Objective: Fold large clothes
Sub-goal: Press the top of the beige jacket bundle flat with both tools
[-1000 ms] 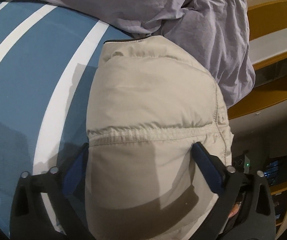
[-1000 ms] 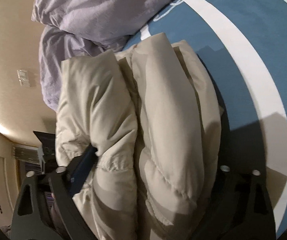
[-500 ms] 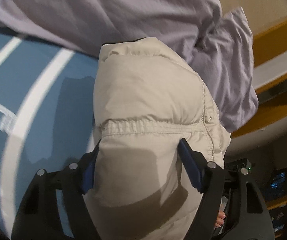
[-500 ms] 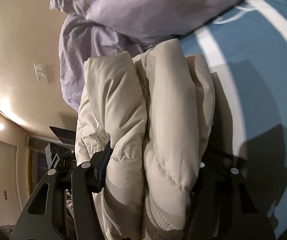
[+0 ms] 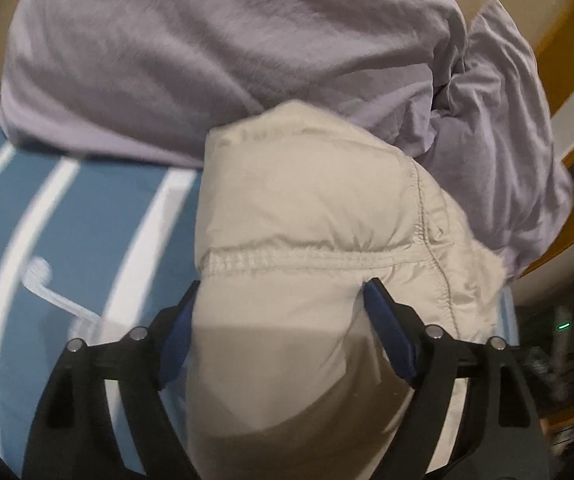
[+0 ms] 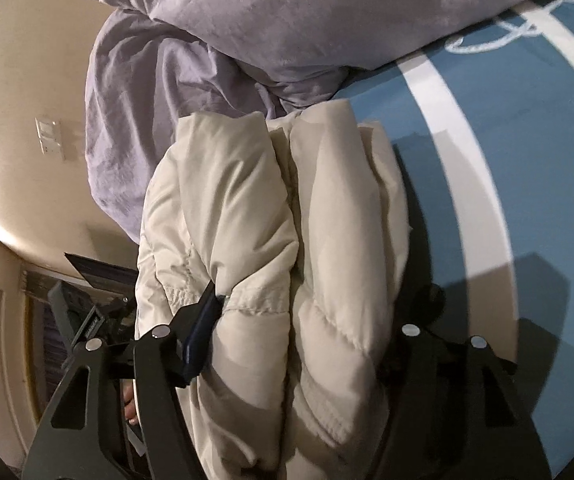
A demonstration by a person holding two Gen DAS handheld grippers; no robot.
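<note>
On the bed, just beside the lilac duvet, sits the beige padded jacket, bundled into several thick layers. Left claw straddles 1 end with jaws opening, pads against the fabric. Right claw straddles the other end, jaws likewise opening, 1 pad dug into a seam. Judgement: folding appears largely complete; release and perhaps a final tidy remain.

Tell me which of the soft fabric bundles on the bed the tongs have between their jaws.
The beige quilted puffer jacket, folded thick, sits between both the left tongs and right tongs. The rumpled lilac duvet lies untouched behind it.
</note>
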